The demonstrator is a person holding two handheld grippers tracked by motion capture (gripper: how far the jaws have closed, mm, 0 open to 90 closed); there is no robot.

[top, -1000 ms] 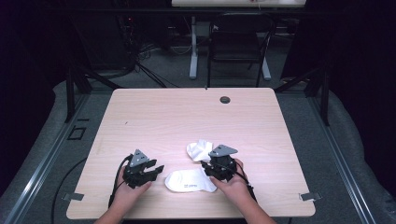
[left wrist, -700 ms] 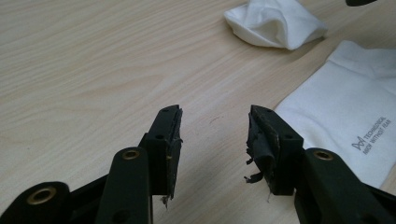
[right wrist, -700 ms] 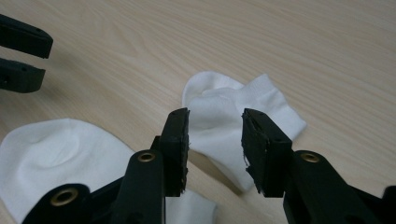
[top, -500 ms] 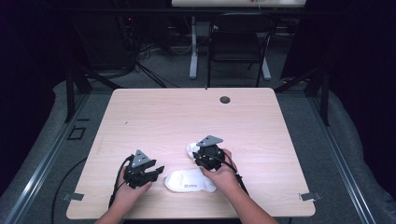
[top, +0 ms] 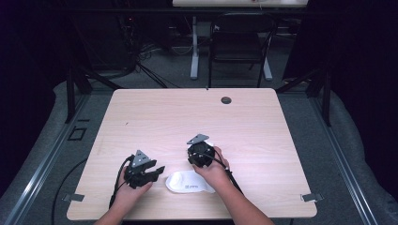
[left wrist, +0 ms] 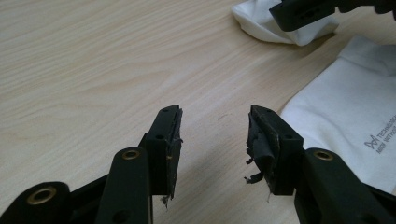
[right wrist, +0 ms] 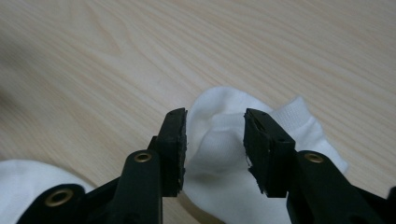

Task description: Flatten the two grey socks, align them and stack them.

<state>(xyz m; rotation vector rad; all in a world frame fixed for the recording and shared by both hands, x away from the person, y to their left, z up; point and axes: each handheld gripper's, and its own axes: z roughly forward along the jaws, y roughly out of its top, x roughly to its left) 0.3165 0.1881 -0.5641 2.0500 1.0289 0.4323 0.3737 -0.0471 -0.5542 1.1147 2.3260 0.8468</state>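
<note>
Two white socks lie on the wooden table [top: 197, 117]. A flat sock [top: 187, 182] with small printed lettering [left wrist: 345, 112] rests near the front edge, between the two hands. A crumpled sock [right wrist: 224, 140] sits just behind it, mostly hidden under my right gripper [top: 201, 153] in the high view. My right gripper [right wrist: 215, 123] is open, its jaws standing just above and either side of the crumpled sock's bulge. My left gripper [top: 158, 170] [left wrist: 215, 121] is open over bare wood, just left of the flat sock. The crumpled sock [left wrist: 280, 23] lies farther off in the left gripper view.
A small dark round grommet [top: 226, 100] sits near the table's far edge. Beyond the table stand a chair [top: 239, 42] and a desk leg, with cables on the floor. Bare wood stretches across the table's middle and back.
My right gripper has moved away from the flat sock, left and farther back, and now hangs over the crumpled sock. The left gripper has stayed put.
</note>
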